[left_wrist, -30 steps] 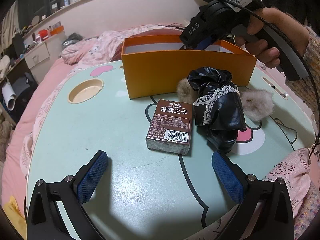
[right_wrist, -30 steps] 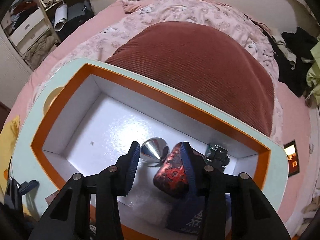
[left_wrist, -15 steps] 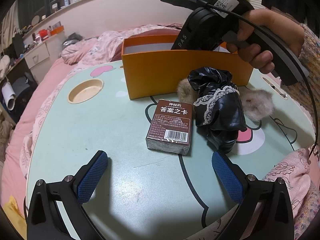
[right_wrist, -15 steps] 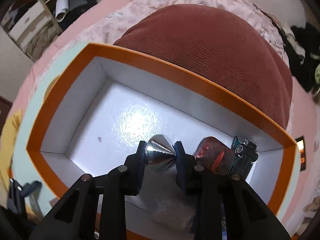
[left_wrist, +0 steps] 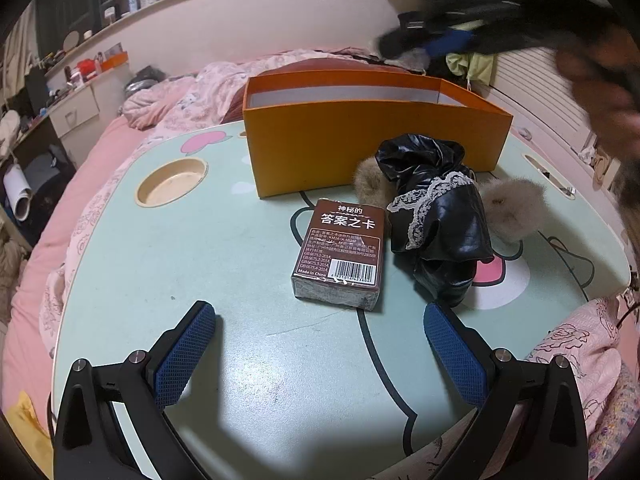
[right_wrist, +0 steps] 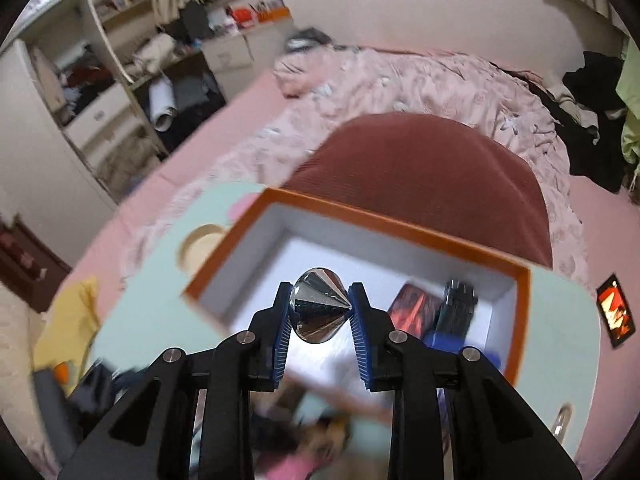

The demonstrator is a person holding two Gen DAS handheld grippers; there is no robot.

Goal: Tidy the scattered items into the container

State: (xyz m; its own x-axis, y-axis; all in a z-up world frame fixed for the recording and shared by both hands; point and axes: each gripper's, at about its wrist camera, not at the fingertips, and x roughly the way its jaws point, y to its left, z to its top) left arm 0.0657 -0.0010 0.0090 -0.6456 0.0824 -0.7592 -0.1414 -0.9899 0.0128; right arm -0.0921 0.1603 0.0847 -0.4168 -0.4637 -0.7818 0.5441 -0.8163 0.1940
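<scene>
My right gripper (right_wrist: 320,308) is shut on a shiny silver cone (right_wrist: 318,304) and holds it in the air above the orange box (right_wrist: 400,236). Inside the box lie a red pouch (right_wrist: 414,308) and a small dark toy (right_wrist: 458,304). In the left wrist view the orange box (left_wrist: 372,148) stands at the back of the mint table (left_wrist: 200,240). In front of it lie a brown card pack (left_wrist: 340,252) and a black glossy lace-trimmed bundle (left_wrist: 436,216) with beige fur pompoms (left_wrist: 512,212). My left gripper (left_wrist: 320,344) hovers open near the card pack. The right gripper (left_wrist: 440,44) shows blurred above the box.
A round cup recess (left_wrist: 172,182) sits in the table's left side. The table rests on a pink bed (left_wrist: 52,200) with a maroon cushion (right_wrist: 420,184) behind the box. Shelves and drawers (right_wrist: 100,92) stand at the far left. A person's hand (left_wrist: 600,92) holds the right gripper.
The right gripper closed on the silver cone inside the box and lifted it up out of the box. The left gripper kept still.
</scene>
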